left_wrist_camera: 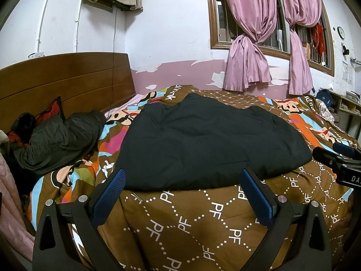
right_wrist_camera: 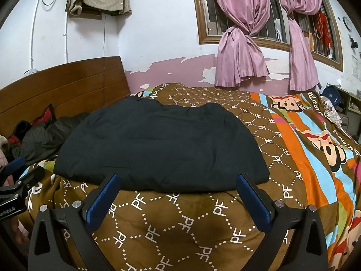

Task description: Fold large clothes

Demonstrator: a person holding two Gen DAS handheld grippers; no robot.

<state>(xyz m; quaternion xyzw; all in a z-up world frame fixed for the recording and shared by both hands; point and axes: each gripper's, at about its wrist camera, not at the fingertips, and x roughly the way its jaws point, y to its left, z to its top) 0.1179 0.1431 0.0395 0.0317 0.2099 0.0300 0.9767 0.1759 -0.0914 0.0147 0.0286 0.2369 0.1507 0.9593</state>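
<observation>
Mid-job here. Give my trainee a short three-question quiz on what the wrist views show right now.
1. True or false: the left tool grips the black garment.
2. Which lies by the headboard? A) a grey jacket B) a blue towel C) a white shirt
3. Fill in: the right tool is ____ and empty.

Key: 1 false, it is open, short of the garment's near edge. 2 A. 3 open.

A lived-in home bedroom: a bed with a brown wooden headboard along its left edge carries a brown cartoon-print quilt. Pink knotted curtains hang over a barred, wood-framed window behind its far edge, above peeling pink-and-white wall paint. A round wall clock hangs at right.
</observation>
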